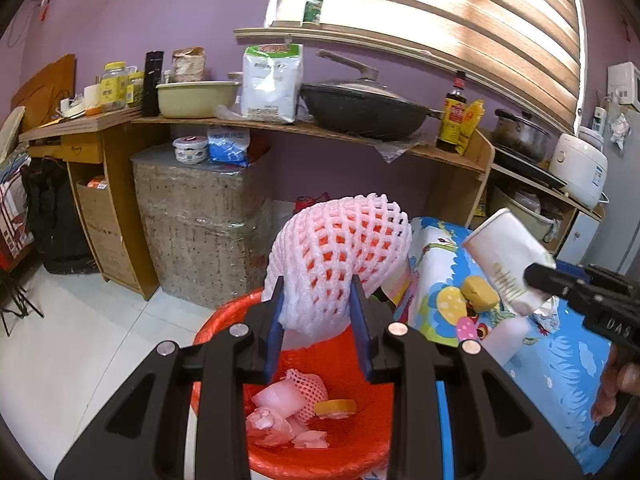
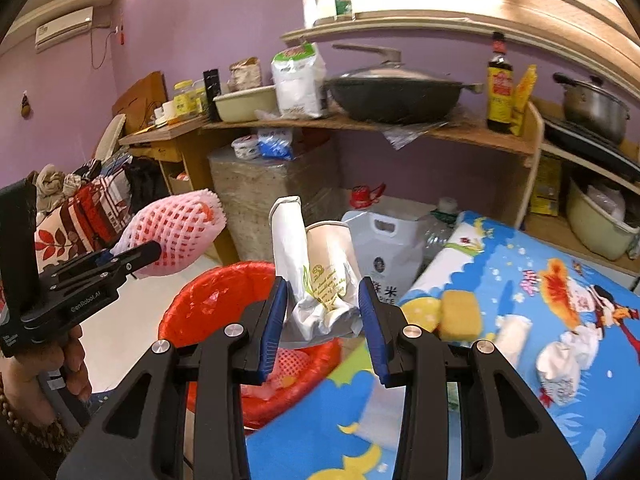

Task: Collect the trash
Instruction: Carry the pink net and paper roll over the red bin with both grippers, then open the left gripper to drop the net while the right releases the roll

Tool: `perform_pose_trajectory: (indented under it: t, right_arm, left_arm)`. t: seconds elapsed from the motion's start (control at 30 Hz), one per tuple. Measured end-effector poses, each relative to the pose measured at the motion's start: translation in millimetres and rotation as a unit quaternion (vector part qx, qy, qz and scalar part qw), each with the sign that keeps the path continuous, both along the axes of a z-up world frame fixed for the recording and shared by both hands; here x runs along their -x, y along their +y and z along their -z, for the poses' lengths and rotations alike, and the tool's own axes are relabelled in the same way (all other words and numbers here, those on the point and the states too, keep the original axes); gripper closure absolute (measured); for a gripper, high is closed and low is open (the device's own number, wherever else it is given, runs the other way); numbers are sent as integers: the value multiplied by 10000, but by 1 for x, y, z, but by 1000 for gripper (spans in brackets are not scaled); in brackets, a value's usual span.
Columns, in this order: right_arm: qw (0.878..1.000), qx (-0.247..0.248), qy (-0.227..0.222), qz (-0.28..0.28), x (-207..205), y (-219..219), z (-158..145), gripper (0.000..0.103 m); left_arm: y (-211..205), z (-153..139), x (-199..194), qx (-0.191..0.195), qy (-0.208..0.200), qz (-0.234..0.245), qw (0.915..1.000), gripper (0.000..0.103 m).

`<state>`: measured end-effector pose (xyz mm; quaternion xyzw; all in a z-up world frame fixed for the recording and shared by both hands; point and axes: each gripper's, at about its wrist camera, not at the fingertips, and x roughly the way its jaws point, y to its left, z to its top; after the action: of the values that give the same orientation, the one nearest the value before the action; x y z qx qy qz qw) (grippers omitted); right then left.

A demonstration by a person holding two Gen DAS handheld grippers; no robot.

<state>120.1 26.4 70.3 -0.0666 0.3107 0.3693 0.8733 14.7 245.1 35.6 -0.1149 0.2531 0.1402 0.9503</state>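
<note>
Blue fingers of the left gripper clamp a pink foam net above the red basin. From the right wrist, the right gripper pinches a crumpled paper cup; basin at nine o'clock.

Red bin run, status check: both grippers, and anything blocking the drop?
Left gripper shut on pink foam net, above red bin. Right gripper shut on crumpled paper cups, at bin edge. Nothing blocking.

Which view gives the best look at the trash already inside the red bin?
Left wrist view: it looks down into the red bin, showing foam net and tissue scraps. Right wrist view shows mostly the rim; the right gripper blocks the inside.
</note>
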Motion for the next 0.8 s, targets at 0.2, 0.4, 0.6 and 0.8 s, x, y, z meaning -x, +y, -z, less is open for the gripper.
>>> perform_pose_trajectory:
  t: [0.2,0.4,0.6,0.8]
  right_arm:
    - [9996,135,106,-212,1,29,14,66]
    - [9987,238,210,-390,1,51,25,66]
    - [9982,293,176,-501,2,68,29,60]
    - [9987,272,57,-429,4,62,25,44]
  left_arm:
    - [11,3,1,21,52,-153,9999,74]
    - [16,3,1,24,69,-243,9997,74]
    - [19,2,-2,-1,59,-287,9996,62]
    - [21,5,-4,7,103,-338,9994,44]
